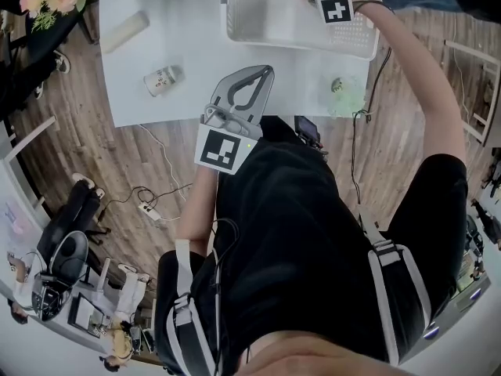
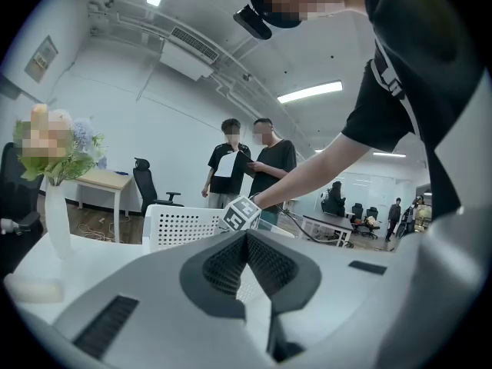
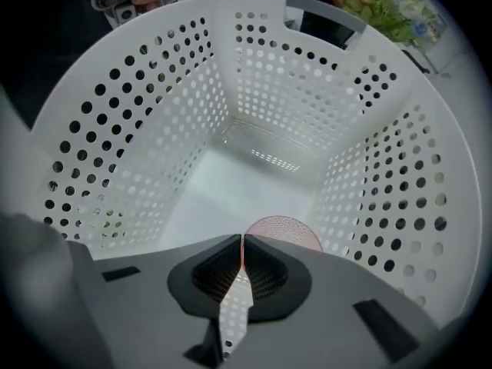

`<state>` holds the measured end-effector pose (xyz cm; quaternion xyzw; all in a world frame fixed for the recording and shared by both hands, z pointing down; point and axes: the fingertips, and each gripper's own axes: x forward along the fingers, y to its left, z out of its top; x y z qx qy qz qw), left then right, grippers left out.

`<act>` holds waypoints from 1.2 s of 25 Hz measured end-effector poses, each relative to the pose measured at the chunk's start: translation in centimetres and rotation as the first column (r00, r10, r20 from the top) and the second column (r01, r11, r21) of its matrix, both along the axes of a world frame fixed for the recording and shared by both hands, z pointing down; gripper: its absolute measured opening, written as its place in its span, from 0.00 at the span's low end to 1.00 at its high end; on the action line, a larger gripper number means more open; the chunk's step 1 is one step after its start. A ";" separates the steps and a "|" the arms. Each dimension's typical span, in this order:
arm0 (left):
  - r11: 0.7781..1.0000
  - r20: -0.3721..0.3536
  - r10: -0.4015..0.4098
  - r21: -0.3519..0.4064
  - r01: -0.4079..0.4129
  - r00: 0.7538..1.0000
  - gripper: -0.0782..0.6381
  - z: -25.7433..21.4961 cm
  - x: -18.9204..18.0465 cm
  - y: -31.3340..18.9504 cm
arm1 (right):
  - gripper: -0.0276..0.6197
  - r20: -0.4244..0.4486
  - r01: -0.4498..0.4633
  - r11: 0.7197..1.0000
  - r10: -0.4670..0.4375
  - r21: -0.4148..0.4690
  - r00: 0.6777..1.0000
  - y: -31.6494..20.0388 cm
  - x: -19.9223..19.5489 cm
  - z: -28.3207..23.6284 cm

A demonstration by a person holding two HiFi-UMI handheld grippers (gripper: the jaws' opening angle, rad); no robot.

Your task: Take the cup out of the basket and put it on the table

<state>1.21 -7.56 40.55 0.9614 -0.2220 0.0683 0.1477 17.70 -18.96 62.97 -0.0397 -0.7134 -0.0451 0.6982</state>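
A white perforated basket [image 1: 258,23] stands at the far side of the white table [image 1: 149,108]. My right gripper [image 3: 243,242] points straight down into the basket [image 3: 161,129]. Its jaws are shut on the thin wall of a translucent pink cup [image 3: 288,231], whose round rim shows just beyond the fingertips. From the head view only the right gripper's marker cube [image 1: 337,2] shows above the basket; the cup is hidden there. My left gripper [image 1: 264,71] hovers level over the table's near edge, shut and holding nothing, and faces the basket [image 2: 181,225].
A small can [image 1: 162,79] and a pale cylinder [image 1: 125,30] lie on the table's left part. A greenish item [image 1: 344,94] sits near the right front corner. A vase of flowers [image 2: 58,206] stands at the left. Two people [image 2: 246,167] stand behind the table.
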 end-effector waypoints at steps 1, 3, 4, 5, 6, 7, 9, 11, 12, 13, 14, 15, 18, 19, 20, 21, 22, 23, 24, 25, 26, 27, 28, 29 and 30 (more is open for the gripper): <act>1.000 0.001 0.003 0.001 -0.003 1.000 0.14 0.0 0.1 0.0 | 0.09 0.013 -0.014 1.000 0.014 0.008 1.000 -0.1 0.0 -0.1; 1.000 0.002 0.006 0.004 -0.006 1.000 0.14 0.0 0.2 0.1 | 0.09 0.030 -0.034 0.999 0.033 0.018 0.999 -0.1 0.1 -0.3; 1.000 0.001 0.005 0.003 -0.005 1.000 0.14 0.0 0.2 0.1 | 0.09 0.038 -0.040 0.999 0.040 0.022 0.999 -0.1 0.1 -0.4; 1.000 0.001 0.004 -0.001 -0.004 1.000 0.14 0.0 0.3 0.2 | 0.09 0.047 -0.047 0.999 0.046 0.026 0.998 -0.1 0.0 -0.5; 1.000 0.001 0.003 -0.002 -0.003 1.000 0.14 0.0 0.3 0.2 | 0.08 0.057 -0.054 0.998 0.052 0.030 0.997 -0.1 -0.1 -0.6; 1.000 0.001 0.004 0.000 -0.004 1.000 0.14 0.0 0.3 0.2 | 0.08 0.067 -0.061 0.997 0.059 0.035 0.996 -0.1 -0.2 -0.7; 1.000 0.003 0.006 0.004 -0.006 1.000 0.14 -0.1 0.3 0.3 | 0.08 0.082 -0.075 0.996 0.071 0.047 0.994 -0.1 -0.4 -1.1; 1.000 0.004 0.006 0.002 -0.006 1.000 0.14 -0.1 0.3 0.4 | 0.08 0.091 -0.083 0.995 0.078 0.057 0.993 0.1 -0.4 -1.6; 1.000 0.004 0.006 0.003 -0.006 1.000 0.14 -0.2 0.3 0.5 | 0.08 0.097 -0.088 0.994 0.082 0.061 0.992 0.3 -0.4 -2.0; 1.000 0.003 0.007 0.005 -0.007 1.000 0.14 -0.3 0.3 0.6 | 0.08 0.106 -0.095 0.993 0.087 0.066 0.990 0.4 -0.5 -2.4; 1.000 0.002 0.007 0.007 -0.007 1.000 0.14 -0.4 0.4 0.7 | 0.08 0.117 -0.101 0.992 0.092 0.075 0.989 0.5 -0.6 -3.0; 1.000 0.001 0.008 0.009 -0.008 1.000 0.14 -0.4 0.4 0.9 | 0.08 0.129 -0.108 0.990 0.096 0.085 0.987 0.6 -0.6 -3.6; 1.000 -0.003 0.011 0.016 -0.011 1.000 0.14 -0.8 0.5 1.3 | 0.08 0.172 -0.129 0.984 0.107 0.121 0.979 0.8 -1.1 -5.6; 1.000 -0.004 0.011 0.020 -0.011 1.000 0.14 -0.9 0.4 1.4 | 0.08 0.187 -0.134 0.982 0.108 0.133 0.976 0.8 -1.3 -6.3; 1.000 -0.006 0.011 0.023 -0.011 1.000 0.14 -1.1 0.4 1.4 | 0.08 0.202 -0.139 0.980 0.108 0.144 0.973 0.9 -1.5 -7.1; 1.000 -0.007 0.010 0.024 -0.009 1.000 0.14 -1.3 0.4 1.5 | 0.08 0.217 -0.143 0.977 0.108 0.155 0.970 1.0 -1.8 -8.0; 1.000 -0.008 0.008 0.026 -0.008 1.000 0.14 -1.5 0.3 1.5 | 0.08 0.233 -0.148 0.975 0.107 0.166 0.967 1.2 -2.2 -9.0; 1.000 -0.010 0.006 0.027 -0.005 1.000 0.14 -1.7 0.3 1.6 | 0.08 0.249 -0.152 0.972 0.105 0.177 0.963 1.3 -2.5 -9.9; 1.000 -0.011 0.004 0.030 -0.003 1.000 0.14 -1.9 0.2 1.6 | 0.08 0.265 -0.155 0.970 0.101 0.189 0.959 1.5 -2.9 -10.9; 0.999 -0.012 0.002 0.033 -0.001 1.000 0.14 -2.1 0.0 1.7 | 0.08 0.280 -0.156 0.967 0.096 0.201 0.955 1.6 -3.3 -11.9; 0.999 -0.012 0.000 0.036 0.000 1.000 0.14 -2.3 -0.1 1.8 | 0.08 0.294 -0.157 0.964 0.090 0.213 0.951 1.9 -3.7 -12.9; 0.999 -0.014 -0.001 0.039 0.001 1.000 0.14 -2.5 -0.2 2.0 | 0.08 0.309 -0.157 0.962 0.083 0.224 0.947 2.2 -4.2 -13.9; 0.999 -0.015 -0.002 0.043 0.003 1.000 0.14 -2.8 -0.2 2.1 | 0.08 0.323 -0.157 0.959 0.076 0.235 0.943 2.4 -4.6 -14.9; 0.999 -0.017 -0.003 0.048 0.004 1.000 0.14 -3.0 -0.3 2.2 | 0.08 0.337 -0.158 0.956 0.068 0.246 0.939 2.7 -5.0 -15.9; 0.999 -0.018 -0.005 0.052 0.006 1.000 0.14 -3.2 -0.5 2.3 | 0.08 0.350 -0.157 0.953 0.059 0.258 0.935 3.0 -5.5 -16.9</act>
